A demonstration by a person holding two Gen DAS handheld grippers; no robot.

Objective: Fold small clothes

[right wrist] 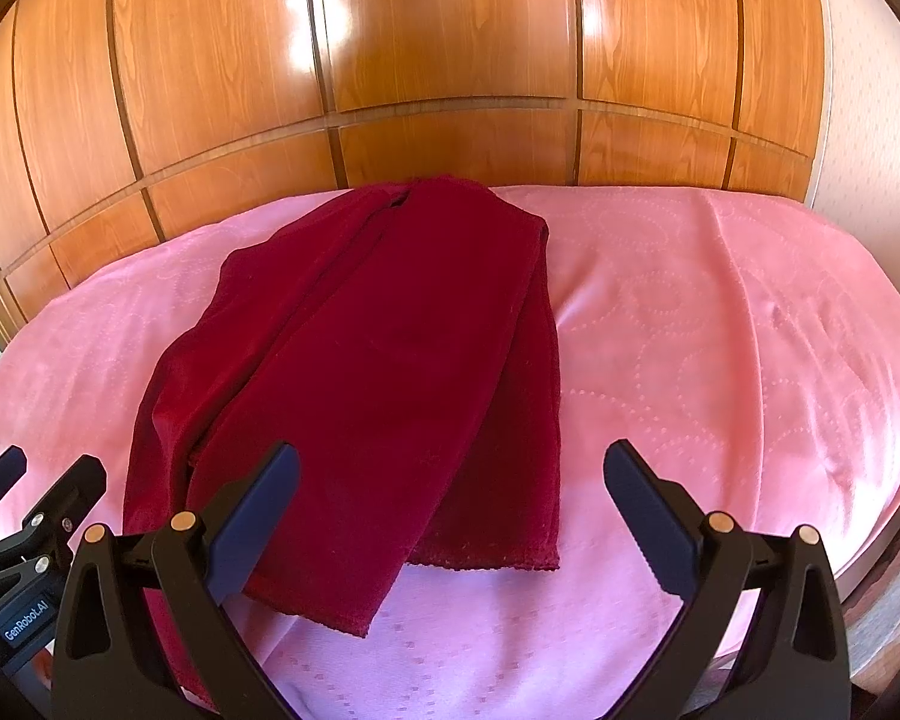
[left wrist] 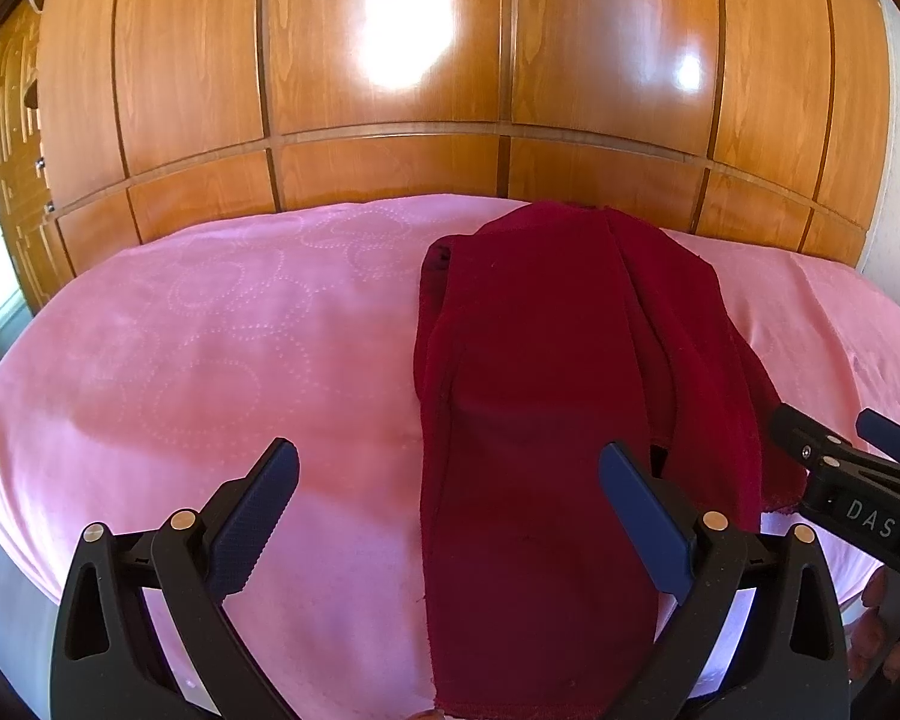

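Note:
A dark red garment (left wrist: 540, 390) lies lengthwise on the pink bedspread (left wrist: 210, 330), folded into a long strip with layers overlapping. My left gripper (left wrist: 450, 516) is open and empty above its near end, the right finger over the cloth. In the right wrist view the garment (right wrist: 378, 360) lies left of centre on the bedspread (right wrist: 720, 330). My right gripper (right wrist: 450, 516) is open and empty above the garment's near hem. The right gripper also shows at the right edge of the left wrist view (left wrist: 834, 438). The left gripper shows at the lower left of the right wrist view (right wrist: 42, 492).
A glossy wooden wardrobe (left wrist: 390, 90) stands right behind the bed and fills the background (right wrist: 450, 60). A pale wall (right wrist: 858, 90) is at the right. The bed's rounded edge (right wrist: 882, 552) drops off at the near right.

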